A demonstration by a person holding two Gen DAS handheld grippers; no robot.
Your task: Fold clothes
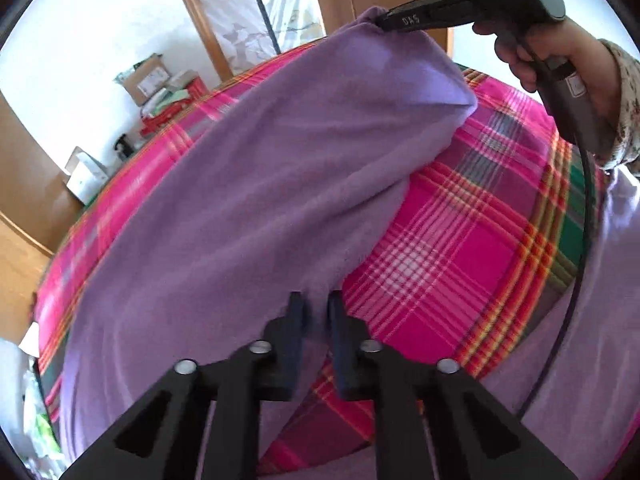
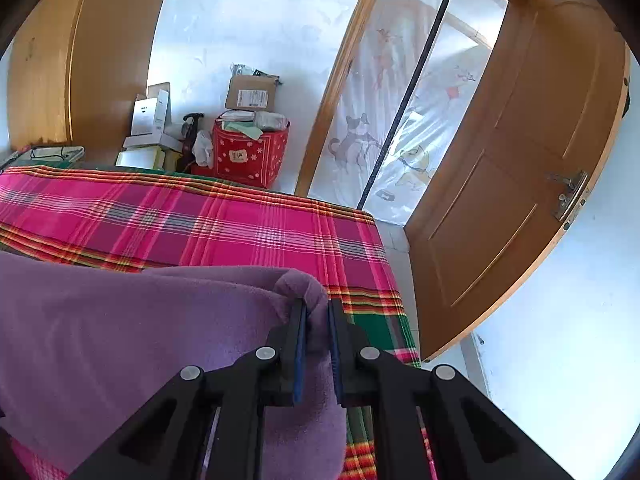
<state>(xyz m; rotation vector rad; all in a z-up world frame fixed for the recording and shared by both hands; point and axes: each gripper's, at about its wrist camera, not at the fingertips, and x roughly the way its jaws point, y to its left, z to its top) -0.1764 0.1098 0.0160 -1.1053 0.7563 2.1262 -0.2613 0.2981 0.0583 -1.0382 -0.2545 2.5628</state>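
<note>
A purple fleece garment [image 1: 248, 184] stretches in the air over a bed with a pink plaid cover [image 1: 460, 248]. My left gripper [image 1: 318, 304] pinches the garment's near edge, cloth bunched between its fingers. In the left wrist view my right gripper [image 1: 382, 20] grips the far upper corner, held by a hand [image 1: 560, 64] in a floral sleeve. In the right wrist view the right gripper [image 2: 318, 308] is shut on a fold of the purple garment [image 2: 140, 332], which hangs left over the plaid cover [image 2: 224, 224].
An open wooden door [image 2: 516, 168] stands right of the bed, with a printed curtain [image 2: 400, 120] in the doorway. A red bag [image 2: 250, 152] and cardboard boxes [image 2: 252, 92] are piled by the far wall. A wooden wardrobe [image 2: 80, 52] rises at the left.
</note>
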